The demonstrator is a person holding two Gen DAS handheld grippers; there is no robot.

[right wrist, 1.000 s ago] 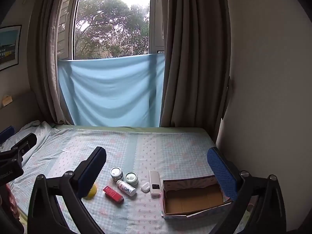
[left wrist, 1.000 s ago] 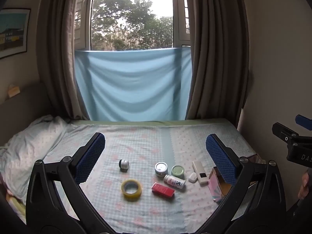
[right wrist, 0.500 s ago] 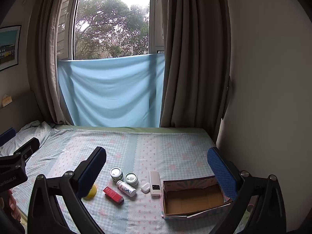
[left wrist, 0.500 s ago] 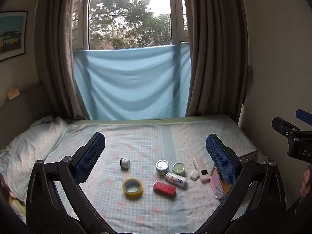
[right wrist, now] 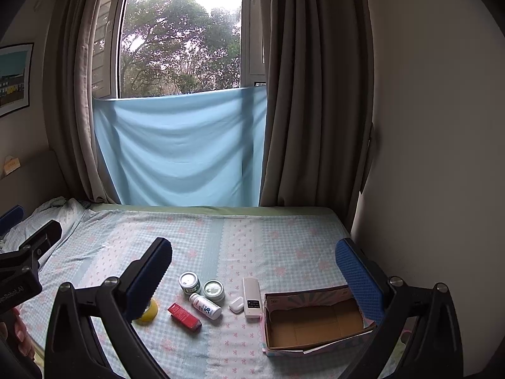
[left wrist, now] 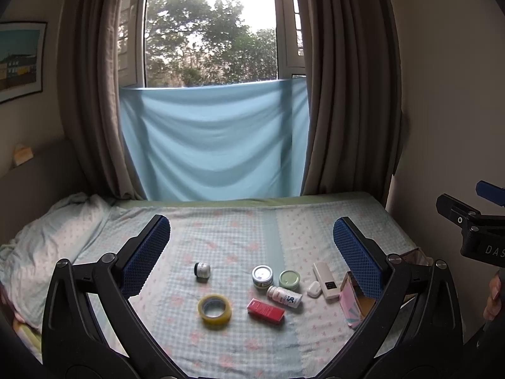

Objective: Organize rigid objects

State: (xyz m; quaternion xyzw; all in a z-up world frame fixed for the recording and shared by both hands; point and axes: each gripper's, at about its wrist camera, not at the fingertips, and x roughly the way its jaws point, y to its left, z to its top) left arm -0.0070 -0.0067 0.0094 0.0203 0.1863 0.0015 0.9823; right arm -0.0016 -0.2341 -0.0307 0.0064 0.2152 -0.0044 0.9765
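Small items lie on the bed: a yellow tape roll [left wrist: 214,307], a red box [left wrist: 265,310], a white bottle [left wrist: 284,296], a silver tin [left wrist: 262,276], a green-lidded jar [left wrist: 289,279], a small dark jar [left wrist: 202,270], a white remote [left wrist: 325,280] and a small white case [left wrist: 314,289]. An empty open cardboard box [right wrist: 315,319] sits right of them. My left gripper [left wrist: 251,246] and right gripper [right wrist: 254,268] are both open, empty and held above the bed, short of the items.
The bed [left wrist: 240,230] has a checked sheet, with a rumpled pillow [left wrist: 47,240] at the left. A wall [right wrist: 442,158] runs close along the bed's right side. Curtains and a blue cloth [left wrist: 214,142] hang behind.
Both views have tilted slightly; the items sit a little lower and farther in the left wrist view. Nothing on the bed has moved.
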